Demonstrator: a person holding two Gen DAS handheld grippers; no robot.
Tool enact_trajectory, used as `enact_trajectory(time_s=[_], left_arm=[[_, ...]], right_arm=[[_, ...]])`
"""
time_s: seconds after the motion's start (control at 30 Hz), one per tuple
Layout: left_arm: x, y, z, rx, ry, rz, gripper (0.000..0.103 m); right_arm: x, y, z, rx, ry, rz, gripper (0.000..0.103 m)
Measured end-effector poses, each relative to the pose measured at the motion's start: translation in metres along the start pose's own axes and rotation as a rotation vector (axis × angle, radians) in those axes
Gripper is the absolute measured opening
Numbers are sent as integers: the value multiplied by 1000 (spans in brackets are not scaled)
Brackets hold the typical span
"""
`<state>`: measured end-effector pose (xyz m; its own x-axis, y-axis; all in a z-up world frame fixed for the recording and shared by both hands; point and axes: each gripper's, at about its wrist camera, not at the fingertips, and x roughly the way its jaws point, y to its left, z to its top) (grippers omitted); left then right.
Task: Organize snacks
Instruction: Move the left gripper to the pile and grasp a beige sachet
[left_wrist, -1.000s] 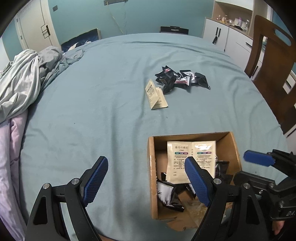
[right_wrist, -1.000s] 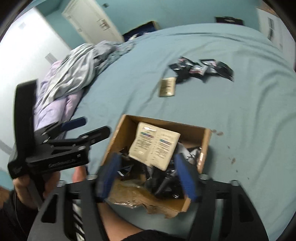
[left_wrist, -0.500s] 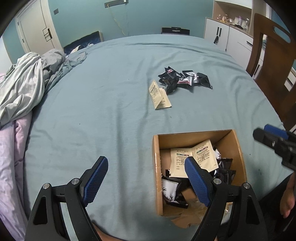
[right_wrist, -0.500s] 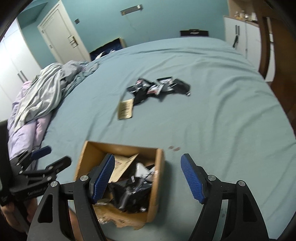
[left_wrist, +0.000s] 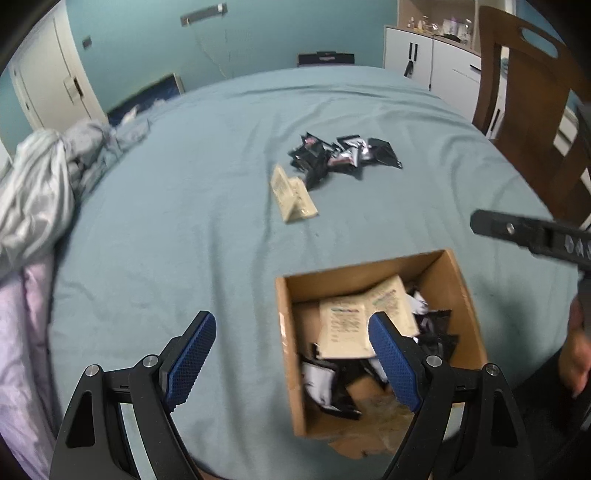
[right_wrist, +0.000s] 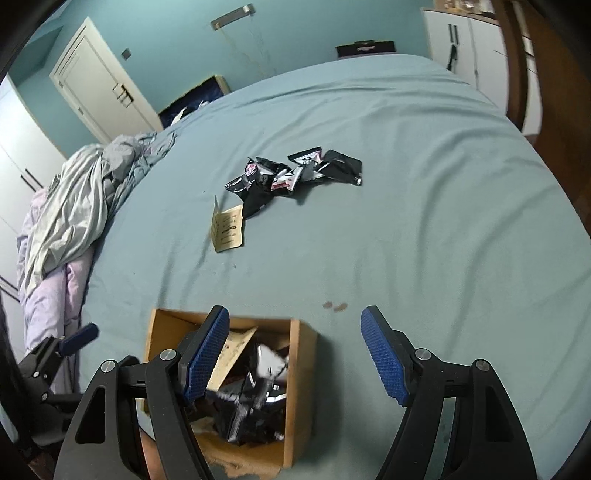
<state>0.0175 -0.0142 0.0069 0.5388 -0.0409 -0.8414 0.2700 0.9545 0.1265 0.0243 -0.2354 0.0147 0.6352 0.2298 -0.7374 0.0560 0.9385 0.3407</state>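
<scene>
Nearest: left gripper (left_wrist: 291, 350) and right gripper (right_wrist: 295, 350), both spread wide, grasping nothing. Just beyond: open brown cardboard box (left_wrist: 458, 288), part-filled with black foil packets and a cream paper sachet pair (left_wrist: 364, 317). Further out on the teal bedsheet (right_wrist: 424, 221): a folded cream paper sachet (right_wrist: 228, 229), touching a loose heap of black foil snack packets (right_wrist: 291, 177). Likely feather-light, thin, crinkly, slippery; best pinched by a raised edge or corner, not pressed flat into soft bedding. Farthest left: crumpled grey-and-lilac duvet (right_wrist: 70, 206).
</scene>
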Motion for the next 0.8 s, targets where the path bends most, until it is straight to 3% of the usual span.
enact_trajectory(time_s=[0.13, 0.23, 0.37, 0.43, 0.5, 0.57, 0.8], left_arm=[[1, 2, 3, 30, -24, 42, 86], [10, 6, 8, 24, 11, 49, 86], [29, 4, 31, 70, 44, 50, 86], [43, 4, 48, 82, 58, 58, 87], [61, 7, 68, 65, 79, 42, 92], [88, 10, 89, 28, 124, 4, 94], [180, 13, 135, -79, 292, -22, 92]], right_arm=[[12, -10, 28, -17, 3, -24, 73], [28, -24, 45, 17, 18, -29, 73], [50, -37, 48, 97, 79, 18, 73], [57, -42, 48, 97, 97, -1, 73], [63, -46, 50, 111, 116, -20, 73], [68, -52, 51, 157, 137, 17, 73], [69, -61, 53, 187, 135, 36, 73]])
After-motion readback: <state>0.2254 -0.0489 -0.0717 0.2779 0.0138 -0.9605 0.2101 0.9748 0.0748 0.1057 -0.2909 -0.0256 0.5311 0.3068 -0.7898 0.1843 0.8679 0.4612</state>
